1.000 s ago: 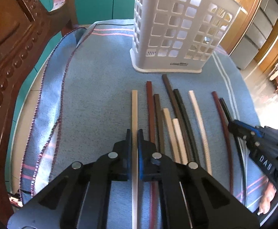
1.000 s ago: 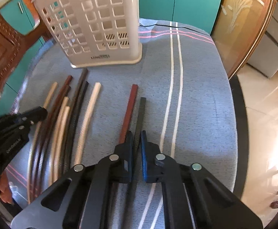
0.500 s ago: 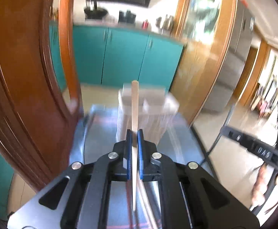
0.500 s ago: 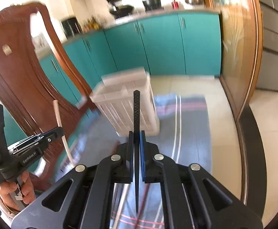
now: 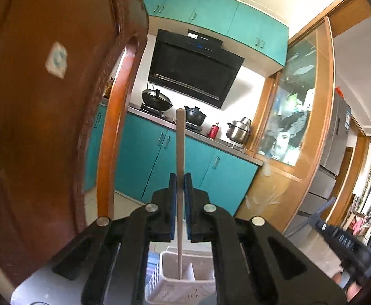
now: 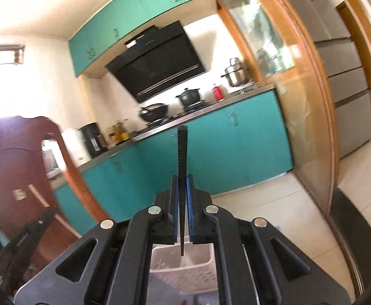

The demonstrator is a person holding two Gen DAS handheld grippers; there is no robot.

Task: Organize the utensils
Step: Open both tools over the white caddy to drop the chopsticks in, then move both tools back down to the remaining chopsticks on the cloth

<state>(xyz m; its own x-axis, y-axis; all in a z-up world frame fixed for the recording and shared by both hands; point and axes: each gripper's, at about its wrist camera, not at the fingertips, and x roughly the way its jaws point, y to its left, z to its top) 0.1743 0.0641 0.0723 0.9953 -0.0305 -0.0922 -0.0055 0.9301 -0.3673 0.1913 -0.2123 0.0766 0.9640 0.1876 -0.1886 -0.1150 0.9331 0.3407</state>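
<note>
The left gripper (image 5: 180, 185) has its fingers (image 5: 172, 190) clamped on one pale chopstick (image 5: 181, 152), held upright with its lower tip inside the white basket (image 5: 170, 261) below. The right gripper (image 6: 182, 188) likewise pinches one black chopstick (image 6: 182, 152) upright, tip down over the same basket (image 6: 185, 269). Half a second ago both sticks were raised well short of the basket; now both grippers are tilted up toward the kitchen cabinets (image 5: 144, 157), one stick each.

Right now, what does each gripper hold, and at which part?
Left gripper: beige chopstick, gripped mid-length. Right gripper: black chopstick, also mid-length. Both tips hang over the white basket.
</note>
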